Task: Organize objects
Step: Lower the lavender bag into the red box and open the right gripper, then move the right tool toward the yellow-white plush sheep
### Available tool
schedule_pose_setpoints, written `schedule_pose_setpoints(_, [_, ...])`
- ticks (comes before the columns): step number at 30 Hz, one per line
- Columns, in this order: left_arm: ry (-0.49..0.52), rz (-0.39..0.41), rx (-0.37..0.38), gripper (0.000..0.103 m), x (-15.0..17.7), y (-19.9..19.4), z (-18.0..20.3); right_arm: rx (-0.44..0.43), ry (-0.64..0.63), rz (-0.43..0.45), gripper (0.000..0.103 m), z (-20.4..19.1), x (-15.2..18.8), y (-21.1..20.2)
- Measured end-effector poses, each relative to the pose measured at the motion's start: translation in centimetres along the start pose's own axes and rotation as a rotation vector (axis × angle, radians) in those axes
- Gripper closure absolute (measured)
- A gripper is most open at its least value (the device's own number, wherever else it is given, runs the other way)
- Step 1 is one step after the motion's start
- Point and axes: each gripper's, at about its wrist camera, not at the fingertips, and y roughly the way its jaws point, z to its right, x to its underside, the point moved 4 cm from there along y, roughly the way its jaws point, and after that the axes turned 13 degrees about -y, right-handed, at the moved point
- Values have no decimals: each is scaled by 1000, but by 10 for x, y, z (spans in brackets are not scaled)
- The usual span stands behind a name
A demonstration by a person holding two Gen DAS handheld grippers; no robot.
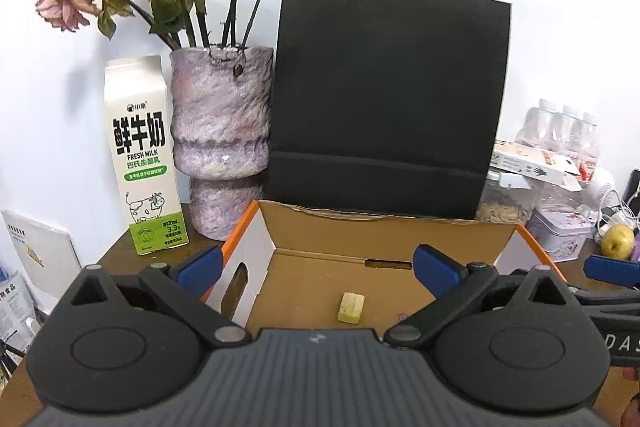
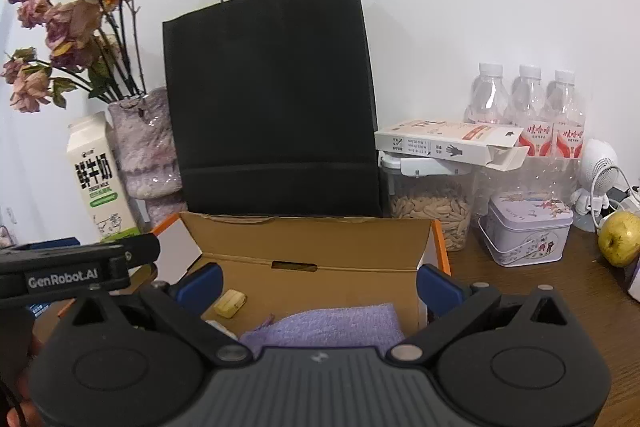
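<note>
An open cardboard box point(image 1: 384, 227) with orange edges stands on the wooden desk in front of both grippers. On its floor lies a small yellow block point(image 1: 351, 307), which the right wrist view shows at the box's left point(image 2: 229, 303). A purple cloth point(image 2: 328, 325) lies in the box near its front, seen only in the right wrist view. My left gripper point(image 1: 316, 265) is open above the box's left half, empty. My right gripper point(image 2: 318, 283) is open over the box point(image 2: 312, 239), nothing between its blue fingers. The left gripper's body point(image 2: 80, 263) shows at the left of the right wrist view.
Behind the box stand a black paper bag point(image 1: 388, 99), a purple vase point(image 1: 220, 131) of dried roses and a milk carton point(image 1: 142, 155). To the right are a seed jar point(image 2: 430, 211) under a white carton, water bottles point(image 2: 528, 107), a tin point(image 2: 524, 233) and a yellow-green apple point(image 2: 620, 237).
</note>
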Motion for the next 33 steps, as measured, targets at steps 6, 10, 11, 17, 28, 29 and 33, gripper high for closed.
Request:
schedule_pose_setpoints(6, [23, 7, 10, 0, 6, -22, 1, -5, -19, 18, 0, -2, 1, -20])
schedule_pose_setpoints(10, [41, 13, 14, 0, 11, -38, 1, -18, -40, 34, 0, -5, 3, -35])
schedule_pose_setpoints(11, [43, 14, 16, 0, 12, -43, 1, -17, -42, 39, 0, -5, 3, -39])
schedule_pose_setpoints(17, [47, 12, 42, 0, 19, -66, -2, -10, -61, 62, 0, -8, 7, -64])
schedule_pose_setpoints(28, [32, 15, 73, 0, 36, -100, -12, 6, -104, 42, 0, -12, 34, -98])
schedule_pose_setpoints(29, [33, 16, 75, 0, 39, -104, -12, 6, -107, 41, 0, -12, 37, -101])
schedule_pose_setpoints(33, [33, 17, 79, 0, 48, -117, -19, 6, -118, 41, 0, -15, 48, -116])
